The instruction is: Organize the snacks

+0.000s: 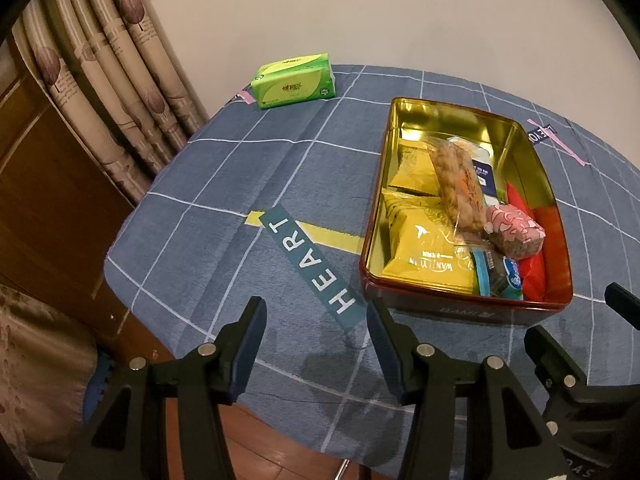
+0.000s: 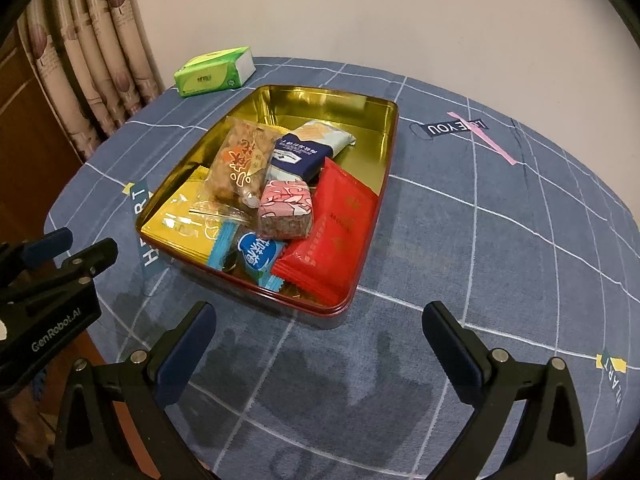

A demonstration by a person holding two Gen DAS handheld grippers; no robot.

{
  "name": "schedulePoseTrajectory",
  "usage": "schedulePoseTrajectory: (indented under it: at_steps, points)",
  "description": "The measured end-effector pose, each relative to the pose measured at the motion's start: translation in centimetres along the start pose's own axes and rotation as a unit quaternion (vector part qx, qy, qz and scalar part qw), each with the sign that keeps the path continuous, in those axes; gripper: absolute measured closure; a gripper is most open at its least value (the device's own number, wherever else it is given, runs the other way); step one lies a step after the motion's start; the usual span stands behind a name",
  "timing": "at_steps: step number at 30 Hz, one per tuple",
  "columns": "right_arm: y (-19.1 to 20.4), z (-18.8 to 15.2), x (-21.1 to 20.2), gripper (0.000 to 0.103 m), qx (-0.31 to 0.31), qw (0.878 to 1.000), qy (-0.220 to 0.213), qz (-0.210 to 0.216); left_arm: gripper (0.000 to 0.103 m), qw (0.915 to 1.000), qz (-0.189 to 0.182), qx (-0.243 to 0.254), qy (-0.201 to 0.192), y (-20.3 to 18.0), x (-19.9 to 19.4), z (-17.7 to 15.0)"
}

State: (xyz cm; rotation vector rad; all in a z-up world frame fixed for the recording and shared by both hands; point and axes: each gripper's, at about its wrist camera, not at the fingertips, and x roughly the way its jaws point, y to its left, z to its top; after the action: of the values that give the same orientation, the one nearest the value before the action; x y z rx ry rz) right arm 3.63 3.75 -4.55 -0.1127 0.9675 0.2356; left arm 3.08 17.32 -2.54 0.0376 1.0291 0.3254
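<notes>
Both tools empty, jaws apart. Right view alone shows blue packet (image 2: 256, 256) in tin (image 2: 372, 216).

Two black plastic grippers, left gripper (image 1: 316, 322) and right gripper (image 2: 320, 326), each with dark blue pads (image 2: 182, 354) inside the fingers, silver round screws (image 1: 425, 347), white "GenRobot.AI" lettering (image 2: 56, 330) on the body
</notes>
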Motion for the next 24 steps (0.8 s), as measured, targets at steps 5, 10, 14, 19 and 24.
schedulePoseTrajectory:
  at_steps: [5,10,14,19,24]
  points:
    - [-0.08,-0.08,0.17,0.001,0.003,1.0,0.004,-0.001,0.05,1.0,0.001,0.0,0.0,-0.01,0.02,-0.03]
    - [0.12,-0.12,0.11,0.001,-0.001,1.0,0.004,-0.001,0.05,1.0,0.001,0.0,0.0,-0.02,0.01,-0.02]
    - [0.27,-0.22,0.19,0.001,-0.005,1.0,0.005,-0.001,0.05,1.0,0.002,0.0,0.0,-0.08,0.0,-0.02]
    - [0.34,-0.2,0.27,0.001,-0.004,1.0,0.007,-0.001,0.05,1.0,0.003,0.001,0.0,0.06,0.01,-0.12]
    - [0.33,-0.27,0.32,0.001,-0.003,1.0,0.008,-0.001,0.05,1.0,0.002,0.002,0.0,-0.01,0.02,-0.07]
